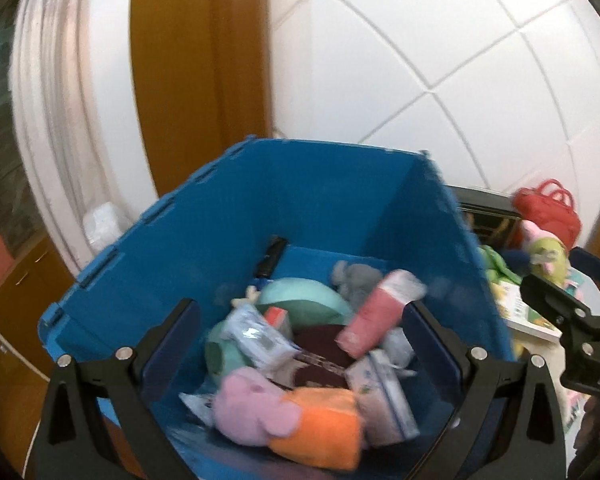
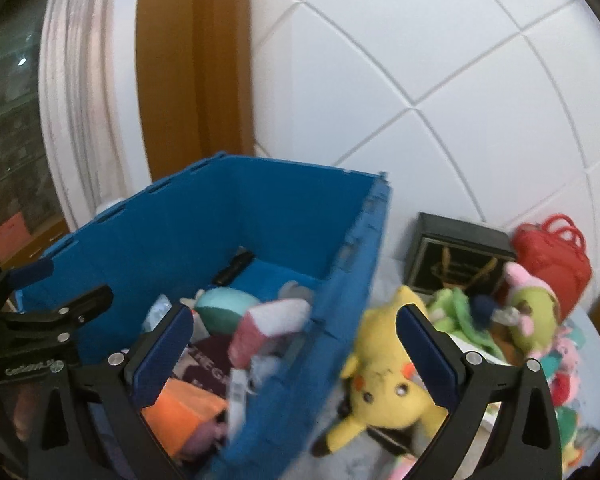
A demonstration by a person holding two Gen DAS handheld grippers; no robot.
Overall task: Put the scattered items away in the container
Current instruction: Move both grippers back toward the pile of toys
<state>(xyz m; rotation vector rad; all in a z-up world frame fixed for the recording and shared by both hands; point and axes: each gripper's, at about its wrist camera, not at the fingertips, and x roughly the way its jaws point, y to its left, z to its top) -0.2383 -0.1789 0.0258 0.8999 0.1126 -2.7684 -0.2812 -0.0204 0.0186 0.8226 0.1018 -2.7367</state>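
A blue plastic crate (image 1: 204,240) holds several items: a pink tube (image 1: 374,316), an orange and pink plush (image 1: 296,412), a teal plush (image 1: 304,300), a grey plush (image 1: 358,276), wipe packs (image 1: 256,336) and a maroon book (image 1: 324,350). My left gripper (image 1: 300,336) hangs open over the crate with nothing between its fingers. My right gripper (image 2: 296,348) is open too and straddles the crate's right wall (image 2: 340,304). A yellow plush (image 2: 384,376) lies on the table just outside that wall, partly behind the right finger (image 2: 428,348).
More toys lie at the right: a green cloth toy (image 2: 456,312), a green and pink doll (image 2: 532,312), a red bag (image 2: 552,264) and a black box (image 2: 456,256). A white panelled wall (image 2: 420,60) stands behind. A book (image 1: 528,316) lies beside the crate.
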